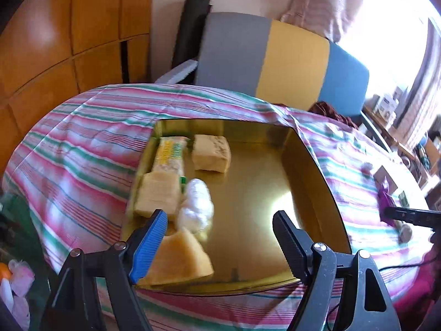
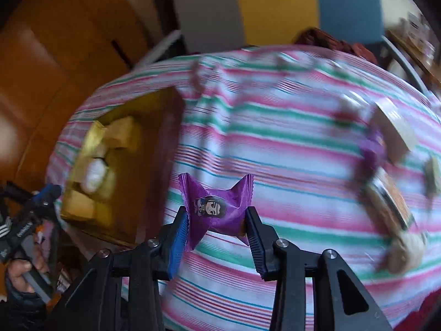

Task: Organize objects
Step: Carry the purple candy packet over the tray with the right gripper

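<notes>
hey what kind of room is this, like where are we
Probably a lived-in home room: a table under a striped cloth, a colour-block chair behind it, wooden cupboards, and curtains at a bright window.

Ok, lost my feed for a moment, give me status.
Left gripper open, empty, over gold tin. Right gripper shut on purple packet, above striped cloth. Path to tin looks clear.

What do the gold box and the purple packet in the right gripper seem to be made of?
Gold box: probably metal, a tin with a polished finish; its floor mirrors the window light and its walls are thin and straight.

Purple packet: likely thin plastic or foil film with a slight sheen; its ends are serrated, it crumples between the pads of the right gripper, and a cartoon figure is printed on it.
</notes>
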{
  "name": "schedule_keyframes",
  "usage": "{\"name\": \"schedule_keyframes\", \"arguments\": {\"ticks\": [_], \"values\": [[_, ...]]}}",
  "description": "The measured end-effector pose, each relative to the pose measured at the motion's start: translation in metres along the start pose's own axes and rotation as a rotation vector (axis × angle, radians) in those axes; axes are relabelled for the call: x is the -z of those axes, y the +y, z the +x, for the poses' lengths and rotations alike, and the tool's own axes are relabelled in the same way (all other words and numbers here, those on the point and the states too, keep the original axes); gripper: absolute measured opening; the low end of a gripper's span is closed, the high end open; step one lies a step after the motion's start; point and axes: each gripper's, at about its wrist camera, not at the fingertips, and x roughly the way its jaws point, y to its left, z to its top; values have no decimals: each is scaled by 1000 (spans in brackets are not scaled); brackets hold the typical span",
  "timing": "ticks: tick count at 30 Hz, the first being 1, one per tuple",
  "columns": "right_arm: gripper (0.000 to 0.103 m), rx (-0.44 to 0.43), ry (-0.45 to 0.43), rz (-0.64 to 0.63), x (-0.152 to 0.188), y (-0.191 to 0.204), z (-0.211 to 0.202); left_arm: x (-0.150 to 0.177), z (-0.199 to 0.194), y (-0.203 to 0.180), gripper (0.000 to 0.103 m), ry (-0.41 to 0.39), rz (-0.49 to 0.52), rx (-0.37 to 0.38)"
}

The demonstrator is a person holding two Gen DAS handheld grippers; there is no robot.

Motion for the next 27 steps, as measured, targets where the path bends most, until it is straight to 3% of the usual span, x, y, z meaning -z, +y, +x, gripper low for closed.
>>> {"name": "schedule_keyframes", "arguments": {"ticks": [5, 9, 18, 27], "values": [[41, -110, 38, -139, -31, 79, 34, -1, -11, 34, 80, -26, -68, -52], [41, -140, 93, -193, -52, 126, 79, 3, -14, 62, 80, -26, -126, -93], [41, -38, 201, -253, -70, 184, 169, 10, -21, 82, 80, -85, -97, -210], [43, 22, 191, -274, -79, 200, 195, 11, -20, 86, 80, -95, -77, -226]]}}
